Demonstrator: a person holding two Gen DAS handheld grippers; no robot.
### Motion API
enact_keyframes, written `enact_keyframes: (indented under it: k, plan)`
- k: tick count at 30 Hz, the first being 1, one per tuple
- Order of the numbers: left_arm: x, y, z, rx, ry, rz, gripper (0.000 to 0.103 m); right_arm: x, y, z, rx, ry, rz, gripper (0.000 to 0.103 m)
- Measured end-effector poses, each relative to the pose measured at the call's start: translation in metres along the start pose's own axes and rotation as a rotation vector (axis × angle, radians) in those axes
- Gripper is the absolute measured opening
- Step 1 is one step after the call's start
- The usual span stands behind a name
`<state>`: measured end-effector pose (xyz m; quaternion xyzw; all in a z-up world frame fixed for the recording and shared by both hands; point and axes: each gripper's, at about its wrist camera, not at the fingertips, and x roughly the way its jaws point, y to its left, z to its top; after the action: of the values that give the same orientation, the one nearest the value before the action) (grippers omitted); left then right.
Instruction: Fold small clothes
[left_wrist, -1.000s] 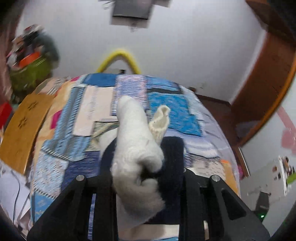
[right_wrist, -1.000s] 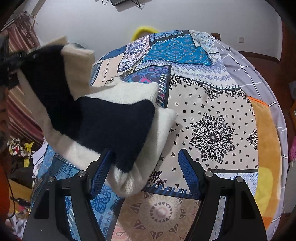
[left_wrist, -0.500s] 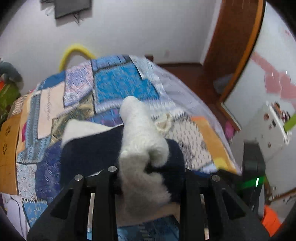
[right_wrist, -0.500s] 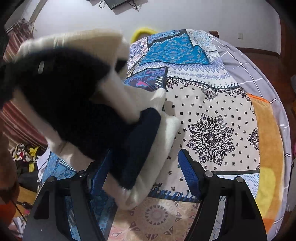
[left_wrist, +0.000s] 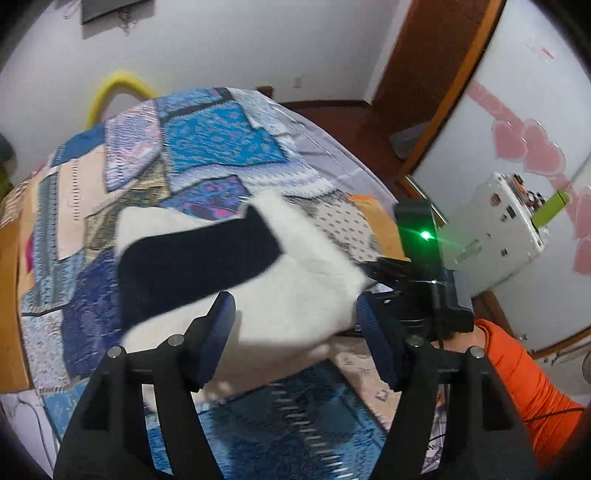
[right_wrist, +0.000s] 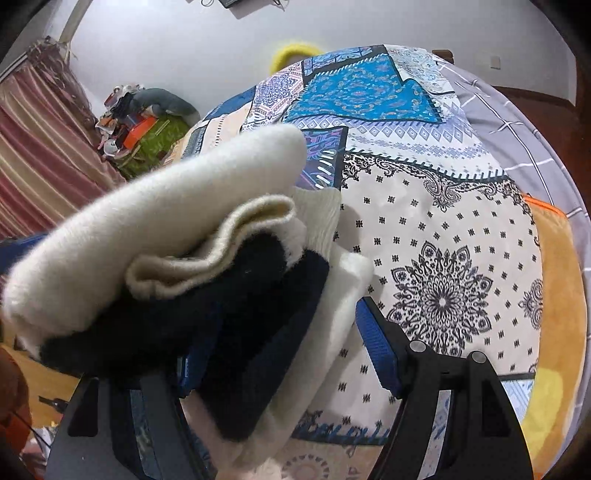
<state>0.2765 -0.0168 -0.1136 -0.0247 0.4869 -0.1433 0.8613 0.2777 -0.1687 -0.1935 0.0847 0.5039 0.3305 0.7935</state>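
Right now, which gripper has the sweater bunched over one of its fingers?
The right gripper: the cream-and-navy sweater drapes over its left finger. The left gripper stands open behind it.

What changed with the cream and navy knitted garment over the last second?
The left gripper, shut on a cream fold earlier, has just been opening and let go; the cream and navy knitted garment now lies folded over on the patchwork bedspread. The right gripper stayed open beside it.
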Motion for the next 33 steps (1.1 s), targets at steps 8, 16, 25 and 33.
enact_keyframes:
  k: [8,16,25,33]
  plan:
    - [0.022,0.072,-0.005,-0.105,0.044,0.158,0.069,0.013,-0.017,0.005,0.015,-0.023,-0.017,0.070]
    - [0.047,0.090,-0.030,-0.112,0.098,0.152,0.075,0.021,-0.022,0.018,-0.005,-0.054,-0.044,0.070]
    - [0.052,0.083,-0.043,-0.050,0.090,0.165,0.079,0.010,-0.024,0.032,0.000,-0.191,-0.183,0.070]
    - [0.051,0.080,-0.050,-0.048,0.087,0.160,0.084,-0.031,-0.025,0.041,0.019,-0.246,-0.210,0.070]
